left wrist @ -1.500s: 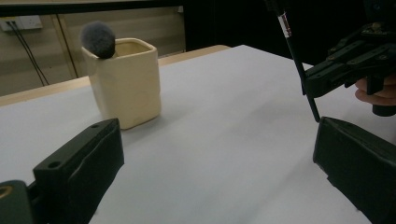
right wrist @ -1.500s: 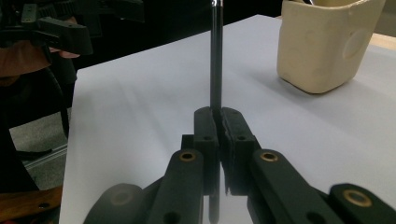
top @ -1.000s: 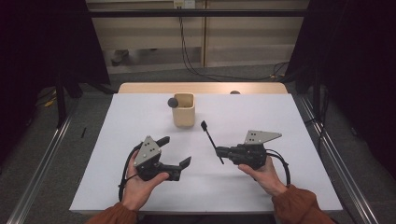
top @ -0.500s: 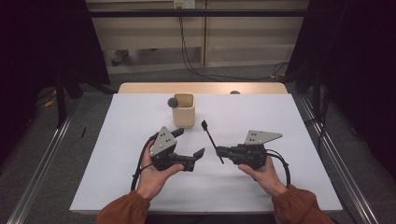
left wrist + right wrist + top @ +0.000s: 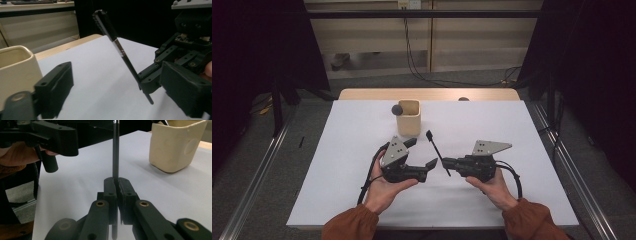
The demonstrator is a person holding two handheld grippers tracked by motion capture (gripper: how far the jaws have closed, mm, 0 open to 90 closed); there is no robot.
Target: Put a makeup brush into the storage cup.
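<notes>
Pen (image 5: 437, 152) clamped in right gripper (image 5: 448, 163); left gripper (image 5: 421, 153) closing, empty, near cup (image 5: 408, 118).

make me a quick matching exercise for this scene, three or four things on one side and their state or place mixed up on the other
Things:
1. pen
2. cup
3. left gripper
4. right gripper

States or places:
A. jaws apart, nothing between them
B. clamped upright between shut jaws
C. shut on the pen
D. stands at the far side of the white table

Pairs: 1-B, 2-D, 3-A, 4-C
</notes>
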